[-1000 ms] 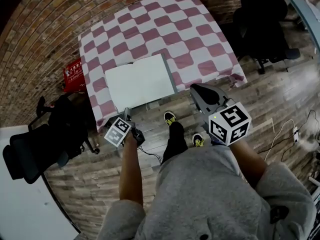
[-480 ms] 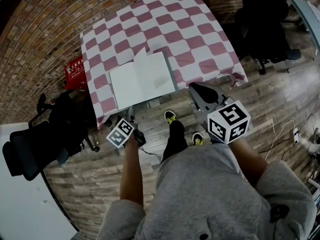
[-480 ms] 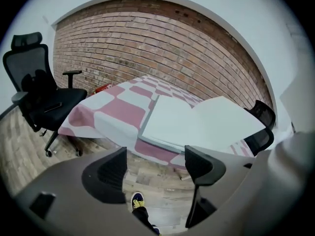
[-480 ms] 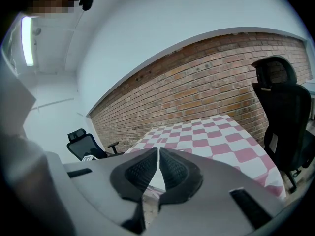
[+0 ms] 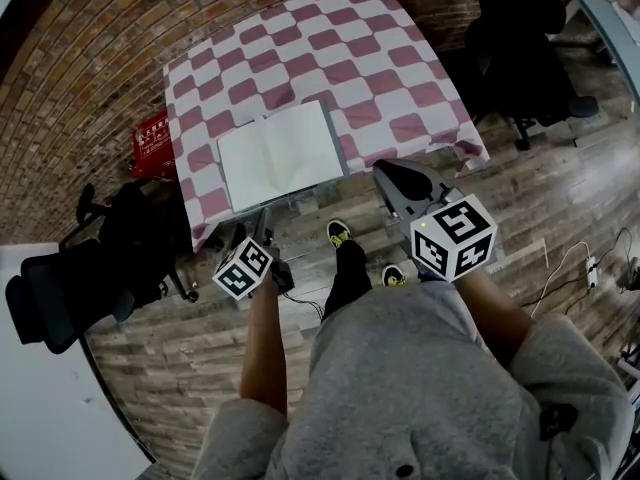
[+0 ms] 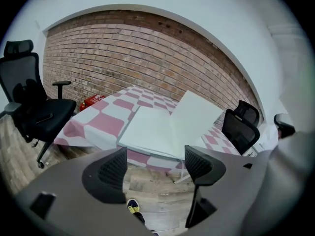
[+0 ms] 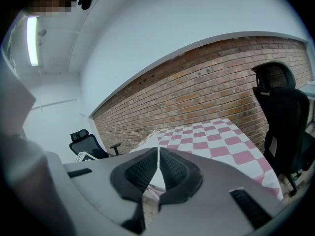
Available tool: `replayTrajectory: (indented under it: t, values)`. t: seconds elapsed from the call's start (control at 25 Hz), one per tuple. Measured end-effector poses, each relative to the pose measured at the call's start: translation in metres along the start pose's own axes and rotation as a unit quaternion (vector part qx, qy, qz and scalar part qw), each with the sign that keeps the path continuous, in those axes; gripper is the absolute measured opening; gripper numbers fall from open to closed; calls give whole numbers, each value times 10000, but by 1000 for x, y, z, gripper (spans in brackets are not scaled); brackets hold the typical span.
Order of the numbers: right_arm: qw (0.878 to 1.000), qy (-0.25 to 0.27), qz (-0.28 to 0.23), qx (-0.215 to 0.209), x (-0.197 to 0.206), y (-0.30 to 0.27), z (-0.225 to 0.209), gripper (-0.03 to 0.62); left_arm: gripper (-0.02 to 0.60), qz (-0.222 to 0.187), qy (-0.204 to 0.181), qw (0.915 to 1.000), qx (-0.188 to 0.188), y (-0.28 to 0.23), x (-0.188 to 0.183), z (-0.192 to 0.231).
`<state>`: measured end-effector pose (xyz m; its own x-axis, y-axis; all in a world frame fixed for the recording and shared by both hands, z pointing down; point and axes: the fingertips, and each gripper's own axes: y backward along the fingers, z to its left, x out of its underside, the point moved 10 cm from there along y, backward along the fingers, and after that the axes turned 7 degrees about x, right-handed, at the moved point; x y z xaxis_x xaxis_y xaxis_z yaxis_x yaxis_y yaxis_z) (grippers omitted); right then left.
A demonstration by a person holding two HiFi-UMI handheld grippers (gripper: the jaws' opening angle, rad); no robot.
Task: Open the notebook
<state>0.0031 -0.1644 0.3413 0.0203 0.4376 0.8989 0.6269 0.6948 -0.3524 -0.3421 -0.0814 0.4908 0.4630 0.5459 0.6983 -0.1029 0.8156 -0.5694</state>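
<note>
Left gripper [image 6: 155, 163]: jaws spread wide, just been opening, nothing between them. Hangs just off the near edge of the table [image 5: 205, 230], touching neither it nor the notebook [image 5: 283, 155], and points down toward both.

Right gripper [image 7: 158, 168]: jaws closed together with only a thin slit between the pads, holding nothing. Sits near the table's near edge, to the right of the notebook and apart from it.

Notebook: lies open with blank white pages up, on the near left part of the table, its near edge close to the table's edge. In the left gripper view, straight ahead beyond the open jaws.

Table: covered by a pink-and-white checked cloth [image 5: 330, 58], bare apart from the notebook.

Further out: shoes [image 5: 340, 233] on the wooden floor [image 5: 540, 198] below the near edge; a red item [image 5: 150, 146] on the floor left of the table; a black office chair [image 5: 520, 38] far right, another chair [image 5: 60, 308] near left; a brick wall [image 5: 70, 78] on the far and left sides.
</note>
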Motion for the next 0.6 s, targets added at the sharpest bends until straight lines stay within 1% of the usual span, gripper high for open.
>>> replayTrajectory:
  t: [0.08, 0.2, 0.28, 0.4, 0.52, 0.6]
  values:
    - [10000, 18, -41, -16, -1, 7, -1, 32, 356, -102, -39, 9999, 86, 10, 2, -11]
    - [9999, 45, -116, -21, -2, 20, -1, 32, 356, -301, -262, 9989, 239, 29, 0, -33]
    - [9998, 77, -195, -48, -2, 30, -2, 33, 356, -478, -501, 9971, 328, 45, -3, -51]
    - [9995, 114, -273, -77, 0, 51, -6, 33, 344, -722, -1016, 9910, 480, 72, -1, -84]
    - [9993, 114, -347, -96, 2, 74, -9, 34, 234, -871, -1352, 9844, 711, 98, 3, -119]
    - [9991, 91, -389, -122, 4, 89, -11, 34, 151, -957, -1605, 9794, 769, 114, 8, -142]
